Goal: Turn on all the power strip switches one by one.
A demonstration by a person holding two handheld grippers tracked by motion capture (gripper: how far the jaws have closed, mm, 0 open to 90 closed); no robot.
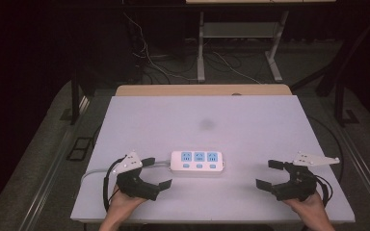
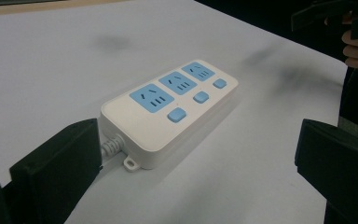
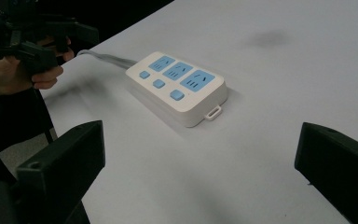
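Observation:
A white power strip (image 1: 196, 161) with three blue sockets and three blue buttons lies flat near the table's front middle; its grey cord (image 1: 94, 171) runs off to the left. My left gripper (image 1: 156, 173) rests at the front left, open, its jaws spread just short of the strip's cord end (image 2: 121, 149). My right gripper (image 1: 270, 174) sits at the front right, open and holding nothing, well apart from the strip (image 3: 177, 86). Across the table in the right gripper view, the left gripper (image 3: 32, 35) is held in a hand.
The white tabletop (image 1: 207, 120) has a faint dark smudge (image 1: 206, 125) behind the strip. A wooden edge (image 1: 202, 90) borders the far side. Desk legs and cables (image 1: 207, 57) stand on the dark floor beyond.

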